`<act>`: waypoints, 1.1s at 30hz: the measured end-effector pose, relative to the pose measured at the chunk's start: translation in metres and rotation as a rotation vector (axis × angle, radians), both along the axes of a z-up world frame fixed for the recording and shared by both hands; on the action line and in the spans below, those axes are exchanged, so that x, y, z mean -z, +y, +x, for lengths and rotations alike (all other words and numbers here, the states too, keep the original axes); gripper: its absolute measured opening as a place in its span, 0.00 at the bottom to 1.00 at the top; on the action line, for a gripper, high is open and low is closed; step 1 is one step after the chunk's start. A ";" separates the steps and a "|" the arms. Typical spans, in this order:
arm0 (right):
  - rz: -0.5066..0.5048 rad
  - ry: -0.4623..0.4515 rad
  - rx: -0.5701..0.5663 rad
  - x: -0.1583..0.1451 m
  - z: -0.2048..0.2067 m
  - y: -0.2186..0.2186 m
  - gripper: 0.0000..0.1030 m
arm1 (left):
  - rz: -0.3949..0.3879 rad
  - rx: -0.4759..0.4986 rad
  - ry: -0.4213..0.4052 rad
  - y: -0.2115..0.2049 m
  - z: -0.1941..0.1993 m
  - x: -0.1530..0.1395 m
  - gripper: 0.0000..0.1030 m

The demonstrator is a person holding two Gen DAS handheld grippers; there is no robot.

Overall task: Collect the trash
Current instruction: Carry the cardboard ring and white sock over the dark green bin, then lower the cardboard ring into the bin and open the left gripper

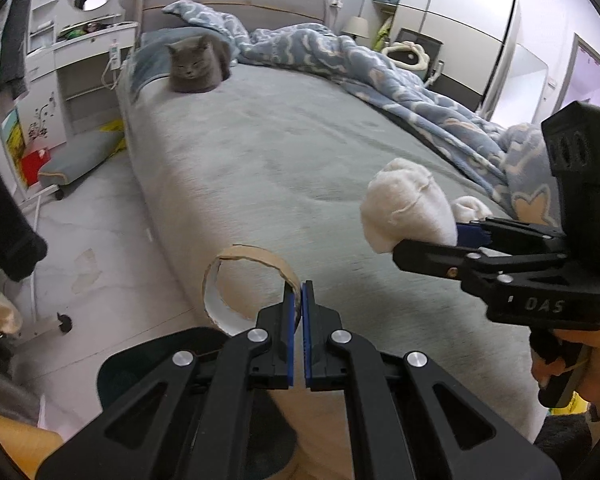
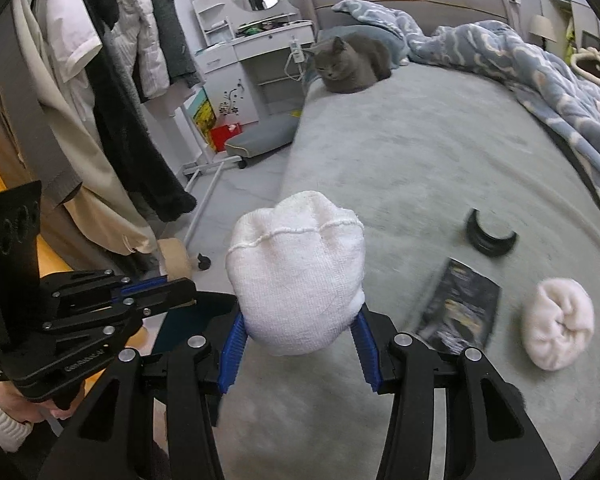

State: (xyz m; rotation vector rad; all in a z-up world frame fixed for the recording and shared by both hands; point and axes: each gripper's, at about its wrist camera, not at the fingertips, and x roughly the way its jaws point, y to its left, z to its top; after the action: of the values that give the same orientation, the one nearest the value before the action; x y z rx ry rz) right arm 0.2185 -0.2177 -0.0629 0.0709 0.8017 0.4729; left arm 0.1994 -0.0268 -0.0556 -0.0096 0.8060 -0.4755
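Left gripper [image 1: 301, 296] pinched tight on the rim of a cardboard ring [image 1: 244, 280], held over the edge of the bed [image 1: 268, 152]. Right gripper [image 2: 298, 320] clamped on a white sock ball [image 2: 296, 276], lifted above the bed. On the bed, at right: a second sock ball [image 2: 558, 324], a dark packet [image 2: 456, 308] and a black curved piece [image 2: 490, 236]. A grey cat [image 1: 196, 64] sits near the headboard.
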 end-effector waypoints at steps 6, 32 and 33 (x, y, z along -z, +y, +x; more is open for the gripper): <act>-0.013 0.005 -0.050 0.001 0.004 0.031 0.48 | 0.022 -0.036 0.029 0.031 0.002 0.010 0.04; -0.067 0.069 -0.188 0.024 0.015 0.131 0.48 | 0.055 -0.165 0.355 0.114 0.017 0.088 0.04; -0.069 0.072 -0.189 0.025 0.016 0.133 0.48 | 0.055 -0.167 0.366 0.117 0.017 0.090 0.04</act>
State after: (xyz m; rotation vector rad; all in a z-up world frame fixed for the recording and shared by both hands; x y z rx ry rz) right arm 0.2344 -0.0851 -0.0884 -0.0526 0.8988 0.6239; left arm 0.2165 0.0901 -0.1457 -0.1148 1.1670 -0.2961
